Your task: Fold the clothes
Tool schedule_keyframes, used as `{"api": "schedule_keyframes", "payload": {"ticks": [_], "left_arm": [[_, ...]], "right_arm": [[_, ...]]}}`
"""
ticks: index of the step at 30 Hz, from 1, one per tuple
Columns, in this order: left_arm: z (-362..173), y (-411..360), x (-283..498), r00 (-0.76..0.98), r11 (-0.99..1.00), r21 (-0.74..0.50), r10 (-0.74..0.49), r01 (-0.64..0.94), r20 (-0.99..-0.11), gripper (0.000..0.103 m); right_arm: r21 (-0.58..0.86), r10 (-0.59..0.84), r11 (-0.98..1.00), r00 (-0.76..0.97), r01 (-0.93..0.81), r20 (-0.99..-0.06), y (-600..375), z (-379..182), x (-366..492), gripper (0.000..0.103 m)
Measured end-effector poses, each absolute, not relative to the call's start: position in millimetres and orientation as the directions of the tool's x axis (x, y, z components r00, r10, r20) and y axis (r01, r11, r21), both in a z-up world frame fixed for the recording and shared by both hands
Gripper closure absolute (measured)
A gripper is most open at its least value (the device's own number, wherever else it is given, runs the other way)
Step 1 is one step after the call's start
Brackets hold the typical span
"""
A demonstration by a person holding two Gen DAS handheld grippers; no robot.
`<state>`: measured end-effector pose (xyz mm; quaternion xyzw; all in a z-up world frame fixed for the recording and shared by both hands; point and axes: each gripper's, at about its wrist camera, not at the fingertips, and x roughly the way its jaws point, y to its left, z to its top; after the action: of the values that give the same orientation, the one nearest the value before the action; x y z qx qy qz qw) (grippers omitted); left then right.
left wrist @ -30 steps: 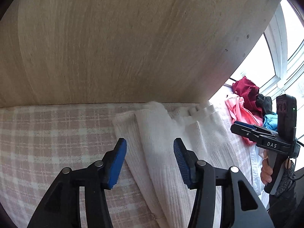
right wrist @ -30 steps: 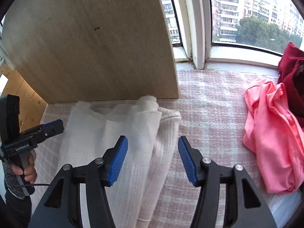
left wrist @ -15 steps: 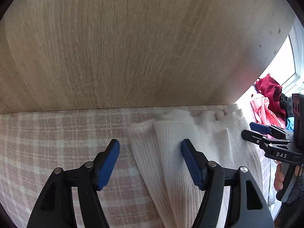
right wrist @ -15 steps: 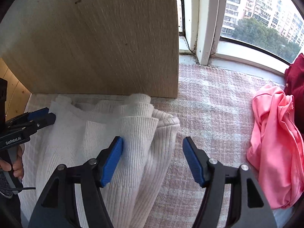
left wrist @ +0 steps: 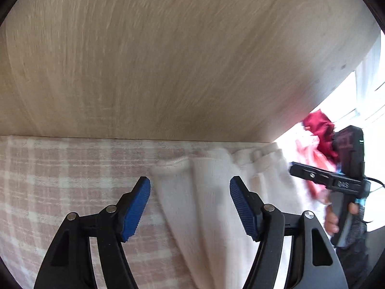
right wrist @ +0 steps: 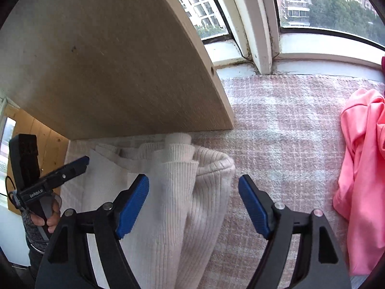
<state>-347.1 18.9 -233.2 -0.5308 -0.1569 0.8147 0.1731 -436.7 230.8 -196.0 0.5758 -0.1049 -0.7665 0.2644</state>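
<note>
We hold the left gripper [left wrist: 190, 207] over the left edge of the white ribbed sweater [left wrist: 216, 192], which lies as a long folded strip on the pink plaid cloth [left wrist: 72, 175]. Its far end touches the foot of the wooden panel [left wrist: 168, 60]; its length runs from there back toward us. The left jaws stand apart, having just been opening; the sweater's left fold lies below the gap, and the pads press on nothing.

Further right, the right gripper [right wrist: 193, 206] hovers over the sweater's right edge [right wrist: 216, 168]. Its jaws are also apart, having just been opening, with the rounded side fold and bare plaid cloth between them and nothing pinched.

So each gripper sits at its own long side, about equally near. We judge the next fold would go across the strip's length. The pink garment [right wrist: 361, 156] lies well apart to the right.
</note>
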Motion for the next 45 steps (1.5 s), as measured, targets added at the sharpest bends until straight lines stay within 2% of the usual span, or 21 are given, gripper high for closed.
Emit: {"api": "schedule_keyframes", "payload": {"ticks": [5,9,19,24,26,29,31,32,33,35,37,39,45], "left_arm": [[-236.7,43.7,-347.8,-0.359,-0.931,-0.328,0.364,-0.158,-0.86,0.036],[-247.9,46.3,-353.8,-0.321,-0.919,-0.369,0.393,-0.135,-0.862,0.036],[-247.5,36.2,-352.5,-0.368,-0.958,-0.267,0.288,-0.108,-0.884,0.02],[-255.5,42.8,-357.8,-0.346,-0.946,-0.306,0.325,-0.109,-0.88,0.018],[-256.0,45.0,-357.8,-0.349,-0.943,-0.309,0.334,-0.127,-0.875,0.021],[-256.7,49.6,-359.2,-0.354,-0.928,-0.336,0.371,-0.159,-0.858,0.038],[-255.6,53.0,-357.5,-0.356,-0.92,-0.348,0.391,-0.183,-0.849,0.05],[-254.3,55.2,-356.6,-0.356,-0.916,-0.351,0.4,-0.195,-0.845,0.054],[-253.1,57.4,-355.7,-0.357,-0.912,-0.355,0.408,-0.207,-0.84,0.059],[-250.3,61.7,-353.3,-0.357,-0.903,-0.364,0.425,-0.229,-0.832,0.068],[-246.5,64.1,-348.2,-0.357,-0.894,-0.375,0.443,-0.246,-0.822,0.076],[-238.8,62.3,-343.5,-0.367,-0.89,-0.374,0.45,-0.263,-0.814,0.079],[-221.8,41.3,-327.9,-0.391,-0.866,-0.408,0.496,-0.288,-0.776,0.081]], "right_arm": [[0.408,-0.482,-0.852,-0.188,0.327,-0.856,202.9,-196.0,-438.5,0.027],[0.406,-0.472,-0.855,-0.159,0.321,-0.867,192.3,-203.7,-449.9,0.027],[0.298,-0.39,-0.866,-0.171,0.401,-0.905,186.1,-200.6,-446.7,0.027],[0.259,-0.36,-0.866,-0.175,0.428,-0.916,183.1,-196.7,-443.0,0.026],[0.292,-0.393,-0.855,-0.168,0.43,-0.904,190.3,-195.1,-443.1,0.026],[0.336,-0.436,-0.839,-0.16,0.429,-0.885,200.3,-192.6,-443.3,0.027],[0.361,-0.461,-0.83,-0.159,0.425,-0.873,206.0,-190.8,-442.5,0.033],[0.373,-0.473,-0.826,-0.158,0.423,-0.867,208.8,-189.9,-442.1,0.041],[0.408,-0.503,-0.809,-0.141,0.422,-0.852,211.1,-189.7,-441.9,0.056],[0.467,-0.549,-0.786,-0.109,0.406,-0.829,215.2,-190.2,-441.8,0.065],[0.48,-0.56,-0.779,-0.101,0.404,-0.823,217.6,-188.3,-440.7,0.069],[0.495,-0.574,-0.771,-0.099,0.401,-0.813,220.3,-183.5,-438.3,0.074],[0.546,-0.636,-0.735,-0.127,0.402,-0.761,237.1,-150.5,-420.5,0.078]]}}
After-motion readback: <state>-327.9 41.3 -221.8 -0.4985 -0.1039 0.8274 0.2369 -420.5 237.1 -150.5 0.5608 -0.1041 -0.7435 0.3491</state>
